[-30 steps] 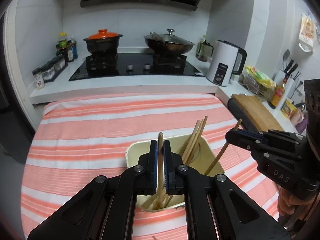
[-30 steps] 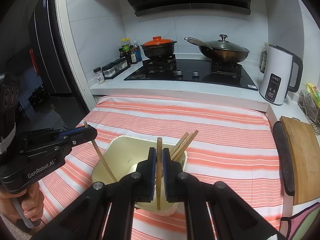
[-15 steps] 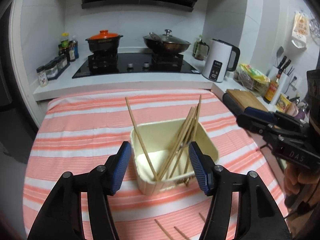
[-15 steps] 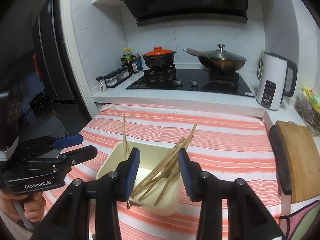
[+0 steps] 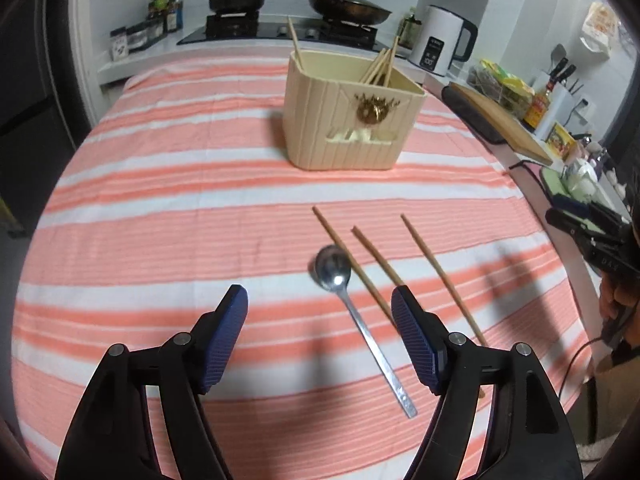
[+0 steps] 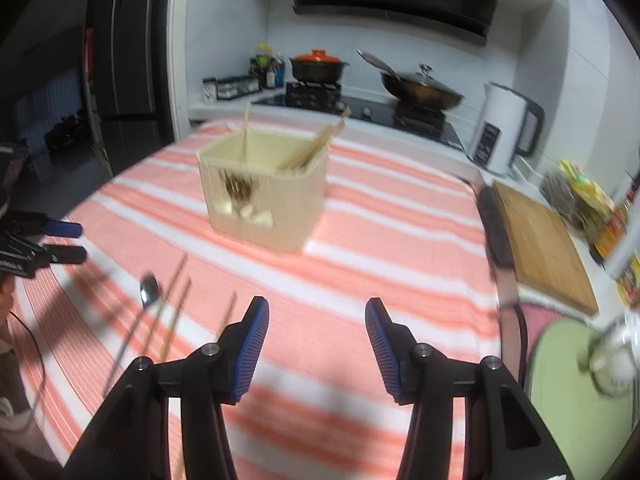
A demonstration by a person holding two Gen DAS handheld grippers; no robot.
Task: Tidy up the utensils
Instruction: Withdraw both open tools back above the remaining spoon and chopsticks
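Three wooden chopsticks point(image 5: 442, 276) and a steel spoon point(image 5: 362, 320) lie flat before the upright cream holder point(image 5: 348, 128) of chopsticks.

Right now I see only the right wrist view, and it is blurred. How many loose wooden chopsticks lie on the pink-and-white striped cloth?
Observer: Three thin wooden chopsticks lie there, side by side and apart from one another.
Operator: What lies next to them, and which way does it point?
Observer: A silver metal spoon. Its bowl points towards the cream ribbed plastic holder and lies beside the leftmost chopstick. I cannot tell whether they touch.
Operator: Is the front of that holder plain?
Observer: No, a gold ornament sits on it, above a raised cream pattern.
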